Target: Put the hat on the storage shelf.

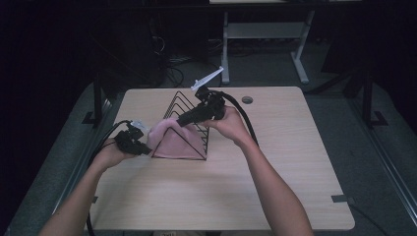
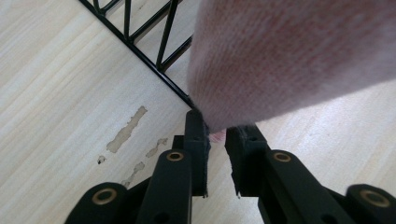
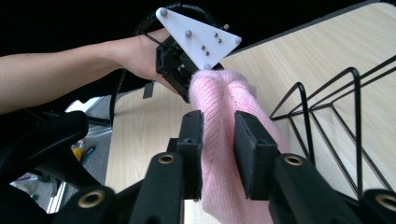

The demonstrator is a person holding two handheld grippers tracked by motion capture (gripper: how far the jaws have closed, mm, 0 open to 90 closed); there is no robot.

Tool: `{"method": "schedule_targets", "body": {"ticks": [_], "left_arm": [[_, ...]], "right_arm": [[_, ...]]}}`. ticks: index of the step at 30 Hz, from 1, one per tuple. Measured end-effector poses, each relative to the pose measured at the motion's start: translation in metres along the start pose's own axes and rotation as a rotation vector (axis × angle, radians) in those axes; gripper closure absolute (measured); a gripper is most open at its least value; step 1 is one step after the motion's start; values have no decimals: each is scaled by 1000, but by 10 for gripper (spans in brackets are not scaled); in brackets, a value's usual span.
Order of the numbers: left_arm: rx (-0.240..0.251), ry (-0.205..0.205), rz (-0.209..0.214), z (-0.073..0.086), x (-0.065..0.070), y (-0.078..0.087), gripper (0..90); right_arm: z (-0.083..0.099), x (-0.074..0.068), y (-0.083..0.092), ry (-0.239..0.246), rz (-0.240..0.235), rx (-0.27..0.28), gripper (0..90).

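Note:
A pink knitted cloth hangs over the near end of a black wire rack on a light wooden table. My left gripper is at the cloth's left end. In the left gripper view its jaws stand close together and pinch an edge of the cloth beside the rack's base. My right gripper reaches in from the right over the rack's top. Its jaws squeeze a fold of the cloth, with the left gripper's white plate just beyond.
The rack's far wire loops stand open to the right of the cloth. A small round grommet sits near the table's far edge. Pale scuff marks show on the tabletop. A desk frame and cables stand on the dark floor behind.

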State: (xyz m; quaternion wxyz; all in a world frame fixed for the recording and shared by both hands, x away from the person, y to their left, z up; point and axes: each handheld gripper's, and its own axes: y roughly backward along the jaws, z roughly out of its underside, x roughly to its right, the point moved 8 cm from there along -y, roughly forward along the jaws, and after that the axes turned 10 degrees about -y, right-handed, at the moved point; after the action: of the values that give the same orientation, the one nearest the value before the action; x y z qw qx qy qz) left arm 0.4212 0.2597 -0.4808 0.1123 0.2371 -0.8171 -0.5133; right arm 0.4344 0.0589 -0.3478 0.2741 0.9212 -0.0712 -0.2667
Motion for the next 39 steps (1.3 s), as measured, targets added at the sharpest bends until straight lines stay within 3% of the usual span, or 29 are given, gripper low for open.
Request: {"method": "schedule_targets", "body": {"ticks": [11,20,26,28,39], "left_arm": [[34,4,2,-2,1,14,717],[68,-8,5,-10,5,21,683],[78,-12,-3,-10,6,23,625],[82,-8,-7,-9,6,24,623],[110,5,-18,-8,7,31,560]], "right_arm": [[3,0,14,3,9,27,690],[8,-3,13,3,-8,1,588],[15,0,7,6,22,-37,542],[17,1,8,12,24,-28,539],[34,13,34,-41,65,6,501]]}}
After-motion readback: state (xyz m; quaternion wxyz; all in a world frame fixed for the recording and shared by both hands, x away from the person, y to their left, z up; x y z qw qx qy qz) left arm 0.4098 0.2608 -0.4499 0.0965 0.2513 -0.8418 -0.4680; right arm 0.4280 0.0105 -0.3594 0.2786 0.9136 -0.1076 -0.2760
